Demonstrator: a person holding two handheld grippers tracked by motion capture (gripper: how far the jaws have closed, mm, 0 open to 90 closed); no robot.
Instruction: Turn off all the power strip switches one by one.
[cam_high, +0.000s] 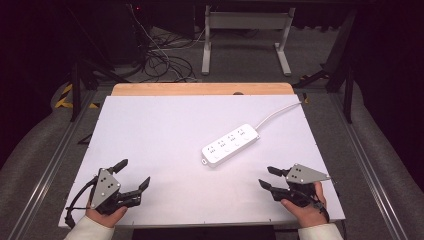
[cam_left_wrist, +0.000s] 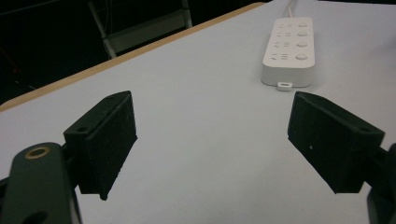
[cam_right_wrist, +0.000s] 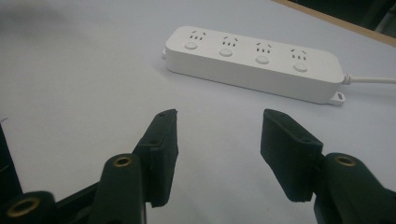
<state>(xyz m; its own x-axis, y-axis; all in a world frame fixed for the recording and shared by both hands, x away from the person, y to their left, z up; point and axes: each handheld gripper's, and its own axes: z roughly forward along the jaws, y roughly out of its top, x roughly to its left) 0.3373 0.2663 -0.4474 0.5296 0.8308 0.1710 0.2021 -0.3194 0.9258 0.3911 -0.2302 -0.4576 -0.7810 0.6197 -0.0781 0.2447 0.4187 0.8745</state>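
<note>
A white power strip (cam_high: 230, 144) with several sockets and buttons lies flat near the middle of the white table top (cam_high: 165, 130), its white cable (cam_high: 278, 112) running off to the back right. It shows far ahead in the left gripper view (cam_left_wrist: 289, 50) and closer in the right gripper view (cam_right_wrist: 254, 63). My left gripper (cam_high: 135, 174) rests at the front left, open, with nothing between its jaws (cam_left_wrist: 212, 144). At the front right my right gripper (cam_high: 267, 177) is also open and empty (cam_right_wrist: 219, 140), short of the strip.
A wooden strip (cam_high: 202, 89) edges the table's far side. Metal rails (cam_high: 50, 160) flank both sides. Beyond stand a white table frame (cam_high: 245, 35) and tangled cables (cam_high: 160, 60) on the floor.
</note>
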